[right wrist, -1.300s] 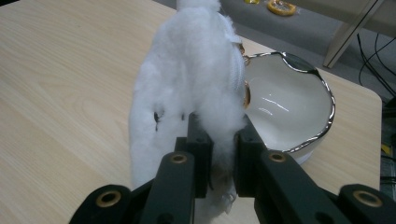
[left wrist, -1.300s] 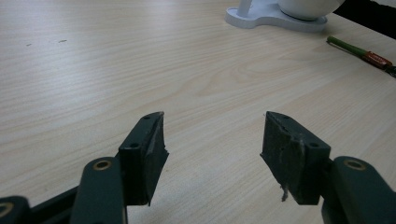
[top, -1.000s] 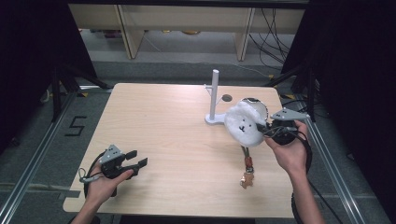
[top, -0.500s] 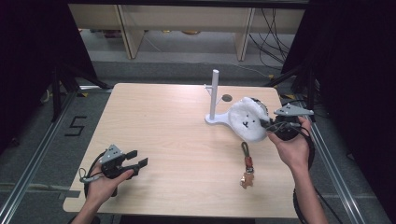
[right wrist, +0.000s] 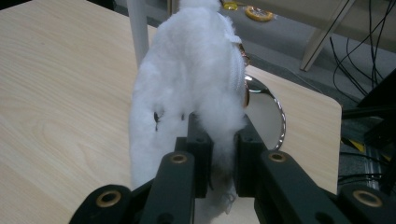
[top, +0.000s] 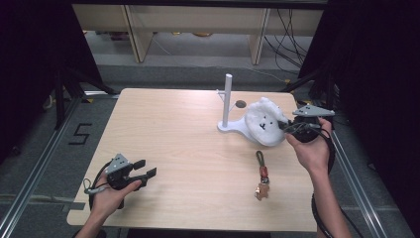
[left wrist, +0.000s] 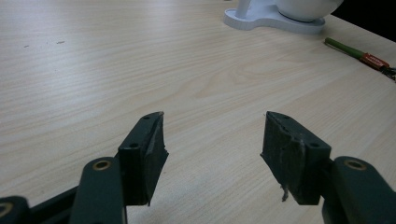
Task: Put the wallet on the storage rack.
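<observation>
here, starting at the claws:
right gripper (top: 291, 127): clamped on the edge of a white plush toy (top: 265, 127); in the right gripper view the fluff is pinched between the two jaws.
plush toy: held up at the far right of the table (top: 173, 129), just beside the white stand (top: 228, 101), its face turned toward the person.
key relation: judging by this, the stand's upright post lies left of the held toy, just beyond it, and the right hand is the nearer one.
left gripper (left wrist: 212, 140): jaws spread apart, holding nothing, near the table's front left corner, well apart from the toy.
keychain strap (top: 261, 173): lies flat between the person and the toy, long axis running near to far.
</observation>
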`<action>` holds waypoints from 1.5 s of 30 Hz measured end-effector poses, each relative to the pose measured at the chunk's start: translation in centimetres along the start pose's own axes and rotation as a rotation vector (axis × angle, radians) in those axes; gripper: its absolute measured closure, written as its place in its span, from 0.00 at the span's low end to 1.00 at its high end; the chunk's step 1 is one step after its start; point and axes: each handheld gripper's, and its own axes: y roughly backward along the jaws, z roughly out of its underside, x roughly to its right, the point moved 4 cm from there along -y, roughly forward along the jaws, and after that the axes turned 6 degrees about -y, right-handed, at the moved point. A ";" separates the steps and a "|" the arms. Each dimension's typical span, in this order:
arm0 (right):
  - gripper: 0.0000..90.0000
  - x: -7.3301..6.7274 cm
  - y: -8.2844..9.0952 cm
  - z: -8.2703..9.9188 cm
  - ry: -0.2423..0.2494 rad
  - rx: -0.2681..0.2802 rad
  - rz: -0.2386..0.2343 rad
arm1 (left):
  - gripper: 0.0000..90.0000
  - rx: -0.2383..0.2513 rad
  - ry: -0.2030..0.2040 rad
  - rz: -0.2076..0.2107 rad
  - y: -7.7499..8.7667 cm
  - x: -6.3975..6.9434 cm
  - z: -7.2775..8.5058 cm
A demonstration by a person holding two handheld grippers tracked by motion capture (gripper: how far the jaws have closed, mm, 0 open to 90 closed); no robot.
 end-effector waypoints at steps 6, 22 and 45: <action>0.90 0.4 -0.1 -0.7 -0.001 0.012 0.010 | 0.43 -0.004 -0.003 0.001 0.0 0.0 0.0; 0.90 1.9 -1.8 -1.5 0.011 -0.017 0.043 | 0.43 -0.010 -0.002 -0.002 0.0 0.0 0.1; 0.89 3.7 -5.2 -0.5 0.087 -0.064 0.123 | 0.42 -0.008 0.003 0.002 -0.1 0.0 0.2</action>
